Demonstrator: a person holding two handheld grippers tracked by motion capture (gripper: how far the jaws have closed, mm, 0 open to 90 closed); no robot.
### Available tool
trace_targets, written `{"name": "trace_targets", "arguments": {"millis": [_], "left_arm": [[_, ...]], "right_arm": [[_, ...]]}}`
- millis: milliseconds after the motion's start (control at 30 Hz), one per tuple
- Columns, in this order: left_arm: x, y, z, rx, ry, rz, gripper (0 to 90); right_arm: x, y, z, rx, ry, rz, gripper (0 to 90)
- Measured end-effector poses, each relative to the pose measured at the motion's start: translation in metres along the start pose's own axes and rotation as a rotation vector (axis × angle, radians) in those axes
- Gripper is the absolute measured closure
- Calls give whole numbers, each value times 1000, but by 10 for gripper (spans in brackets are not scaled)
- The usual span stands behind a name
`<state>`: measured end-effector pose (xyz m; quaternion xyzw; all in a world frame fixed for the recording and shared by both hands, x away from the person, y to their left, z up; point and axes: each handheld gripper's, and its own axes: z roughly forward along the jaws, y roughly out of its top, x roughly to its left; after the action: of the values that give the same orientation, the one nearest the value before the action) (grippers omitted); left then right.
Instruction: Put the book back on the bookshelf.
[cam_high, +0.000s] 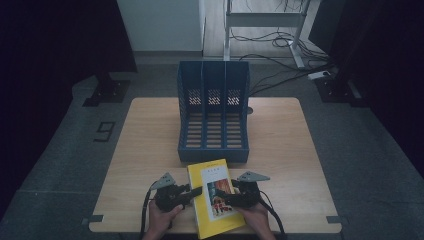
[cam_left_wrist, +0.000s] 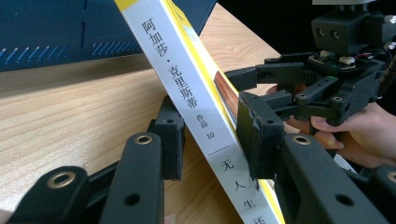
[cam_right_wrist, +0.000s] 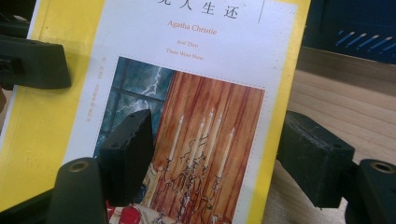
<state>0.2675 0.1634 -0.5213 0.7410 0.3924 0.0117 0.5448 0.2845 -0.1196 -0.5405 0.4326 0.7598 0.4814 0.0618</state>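
Yellow book (cam_high: 214, 204) lies near the front edge of the wooden tabletop (cam_high: 280, 145), between the person's two hands, its cover facing up and its top end pointing toward the blue file rack (cam_high: 214, 117). The rack stands just behind the book, with three slots open toward the person.

In the left gripper view the left tool (cam_left_wrist: 210, 135) has its two black pads on either side of the book's spine edge: one pad sits against the underside, the other against the yellow cover, so it is pinching the book. That edge looks lifted off the wood, with the white spine and its printed characters running diagonally between the pads. In the high view the left tool (cam_high: 192, 192) reaches in from the book's left side.

The right tool (cam_high: 222, 198) comes in from the book's right side. In the right gripper view its jaws are spread: the left pad (cam_right_wrist: 126, 154) lies over the cover picture of candles and a stormy window, while the right pad (cam_right_wrist: 315, 156) stands off the book's edge, above bare wood. Neither pad of the right tool (cam_right_wrist: 219, 156) presses on the book. The same tool shows farther off in the left gripper view, held by a hand (cam_left_wrist: 359, 140), with its jaw tips at the cover.

Cables lie on the grey floor (cam_high: 65, 150) beyond the tabletop.
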Motion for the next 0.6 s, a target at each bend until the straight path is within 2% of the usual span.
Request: {"name": "trace_targets", "arguments": {"millis": [333,467,600], "left_arm": [[-4,3,-2,-17,-7,28,639],[-5,7,-6,-42,-18,23,656],[-5,10,-9,-50,-26,14,670]], "right_arm": [[1,2,-3,-6,4,-9,276],[2,3,-6,-21,9,1,329],[8,4,-9,-43,-11,-25,336]]}}
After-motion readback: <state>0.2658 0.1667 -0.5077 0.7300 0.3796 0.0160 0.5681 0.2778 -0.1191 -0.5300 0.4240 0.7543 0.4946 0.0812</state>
